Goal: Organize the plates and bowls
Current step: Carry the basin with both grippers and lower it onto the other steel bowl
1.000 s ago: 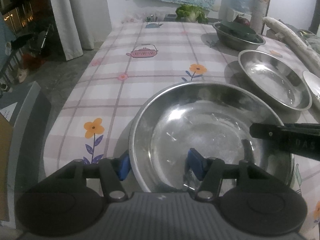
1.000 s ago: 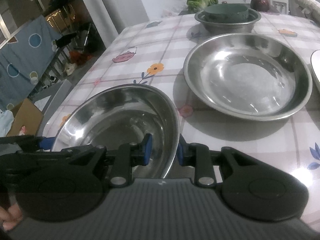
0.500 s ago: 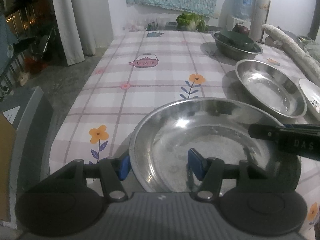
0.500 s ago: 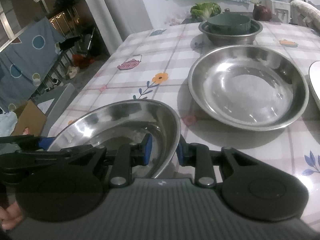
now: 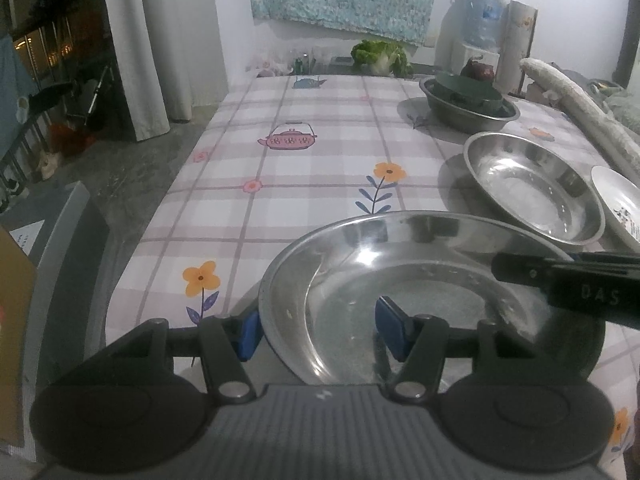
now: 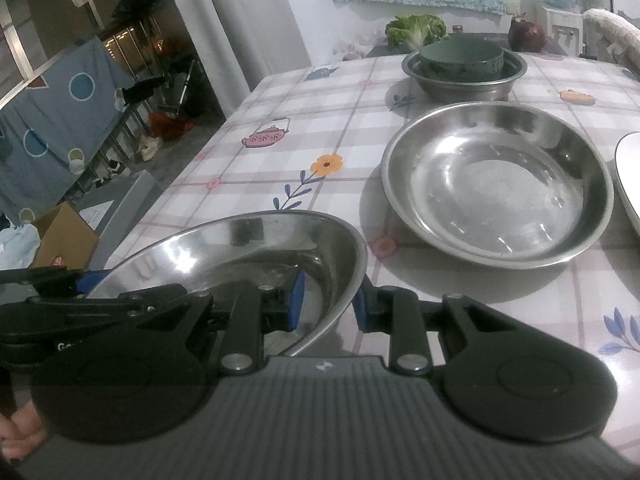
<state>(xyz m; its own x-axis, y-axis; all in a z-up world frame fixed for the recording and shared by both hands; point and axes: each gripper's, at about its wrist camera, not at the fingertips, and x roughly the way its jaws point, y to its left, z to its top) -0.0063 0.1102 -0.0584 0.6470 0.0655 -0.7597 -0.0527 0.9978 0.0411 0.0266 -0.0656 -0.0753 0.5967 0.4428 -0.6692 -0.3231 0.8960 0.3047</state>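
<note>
A wide, shallow steel bowl point(image 5: 420, 280) is held at the near end of the table between both grippers. My left gripper point(image 5: 320, 334) straddles its left rim, one blue pad outside the wall and one inside the dish. My right gripper point(image 6: 327, 304) is shut on the right rim of the same bowl point(image 6: 240, 248), a pad on each side. The bowl looks slightly tilted, its right edge just above the cloth. A second steel bowl point(image 6: 496, 184) of the same kind rests empty further along the table.
Behind it a green bowl point(image 6: 460, 56) sits inside a deeper steel bowl point(image 6: 464, 80). A white plate point(image 5: 620, 204) lies at the right edge. The checked tablecloth point(image 5: 300, 184) runs to the far wall. A cardboard box point(image 6: 64, 236) and a chair stand on the floor at left.
Both views have shifted: the table and the far dishes sit lower and smaller in frame, with more wall showing. The held bowl keeps its place between both grippers.
</note>
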